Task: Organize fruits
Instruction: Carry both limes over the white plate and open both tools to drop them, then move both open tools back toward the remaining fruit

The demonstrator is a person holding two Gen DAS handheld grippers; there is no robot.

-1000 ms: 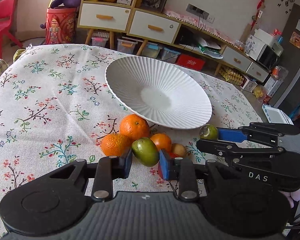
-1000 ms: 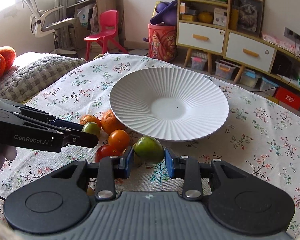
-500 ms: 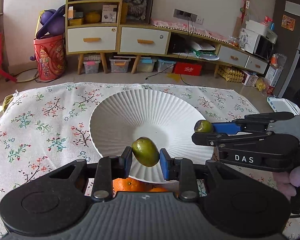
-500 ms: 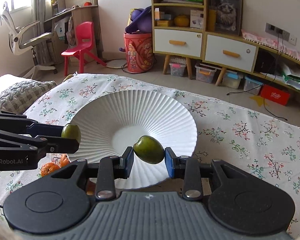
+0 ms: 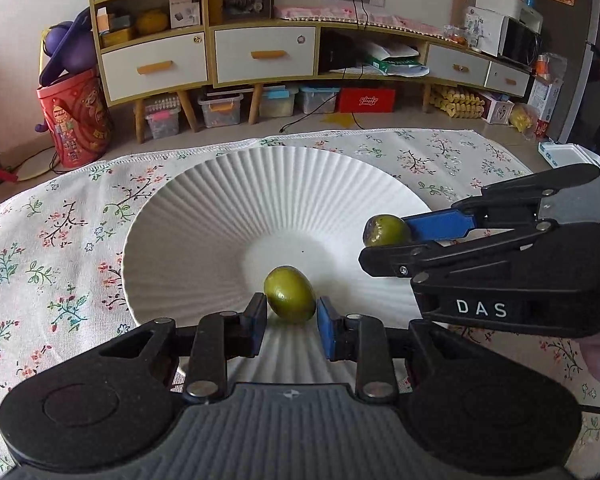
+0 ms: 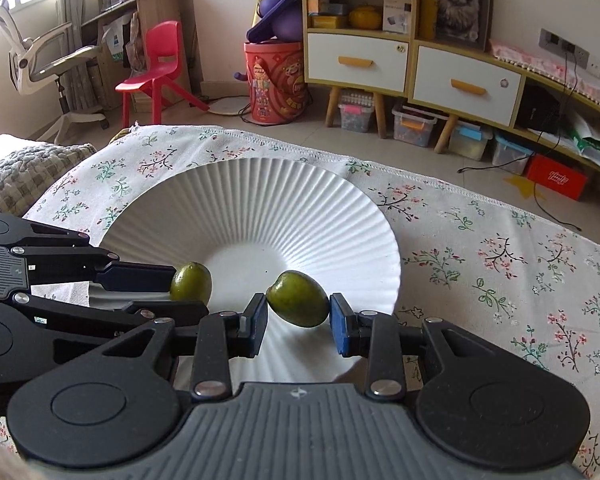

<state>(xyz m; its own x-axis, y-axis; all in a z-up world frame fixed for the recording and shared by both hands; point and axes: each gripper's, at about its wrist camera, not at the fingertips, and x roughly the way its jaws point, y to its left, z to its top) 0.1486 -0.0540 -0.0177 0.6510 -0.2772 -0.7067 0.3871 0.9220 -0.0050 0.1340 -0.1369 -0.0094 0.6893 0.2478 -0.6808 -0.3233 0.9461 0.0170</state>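
Note:
A white ribbed plate [image 5: 204,216] [image 6: 260,200] lies on the flowered tablecloth. My left gripper [image 5: 291,316] is over its near side with a green fruit [image 5: 289,294] between its pads; small gaps show on both sides, so the jaws stand slightly apart from it. The same fruit [image 6: 191,281] and the left gripper [image 6: 172,292] show at the left of the right wrist view. My right gripper [image 6: 298,318] is shut on a second green fruit [image 6: 299,298] above the plate's near right side. It shows at the right of the left wrist view [image 5: 384,240], with its fruit [image 5: 386,231].
The flowered tablecloth [image 5: 60,248] covers the table around the plate. Beyond the far edge are the floor, a low cabinet [image 5: 260,56] with drawers, a red bin [image 5: 76,116], a red chair [image 6: 160,68]. A grey knitted cushion [image 6: 24,168] lies left of the table.
Both grippers carried their green fruits from the pile of oranges forward and down over the plate. The left gripper's pads have parted slightly from its fruit, which now sits low at the plate.

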